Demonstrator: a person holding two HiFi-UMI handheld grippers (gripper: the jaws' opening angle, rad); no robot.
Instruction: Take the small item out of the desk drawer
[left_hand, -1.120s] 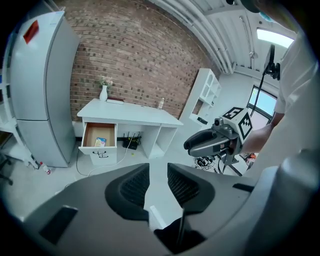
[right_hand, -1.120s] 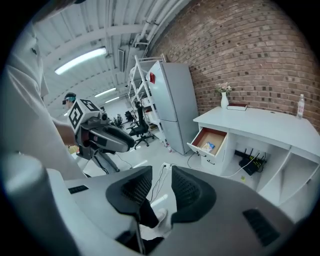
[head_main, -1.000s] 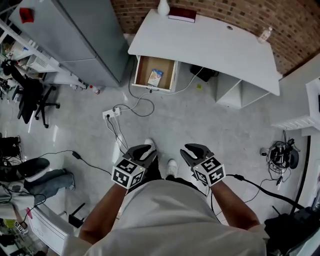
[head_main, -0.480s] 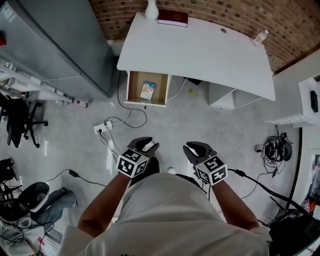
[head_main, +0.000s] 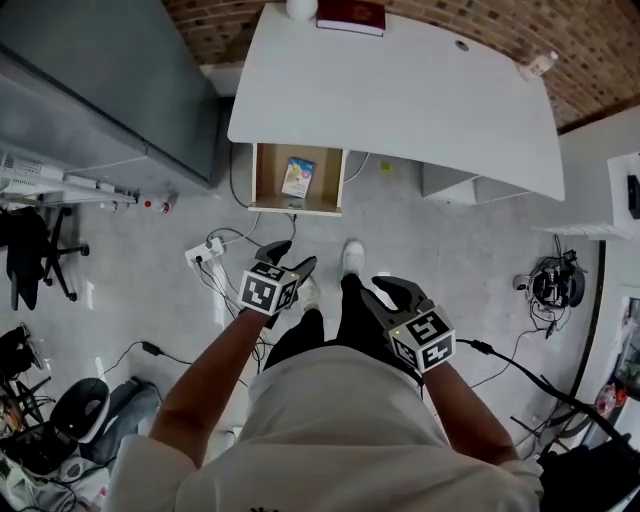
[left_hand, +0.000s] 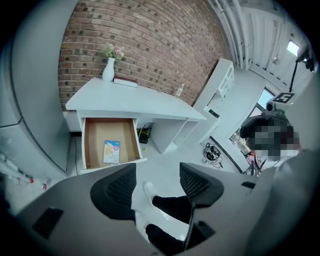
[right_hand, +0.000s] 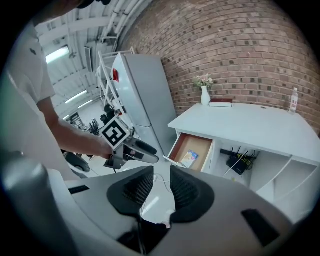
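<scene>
While my left gripper (head_main: 289, 258) and right gripper (head_main: 382, 292) have just spread their jaws, both empty, the small item (head_main: 298, 176) lies flat in the open drawer (head_main: 295, 208) ahead, seemingly a light, thin packet best pinched by an edge.

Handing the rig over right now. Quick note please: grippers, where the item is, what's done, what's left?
Left gripper: open, nothing between the jaws, which have just been opening. It is held out ahead, short of the desk.
Right gripper: open and empty, jaws also just been opening. It is closer to the body.
Drawer: pulled out under the desk's left end in the head view. The small item, a flat packet, lies on the drawer bottom, untouched.
Done: drawer is open.
Left: step up, reach in, grip the packet, lift it out.
</scene>
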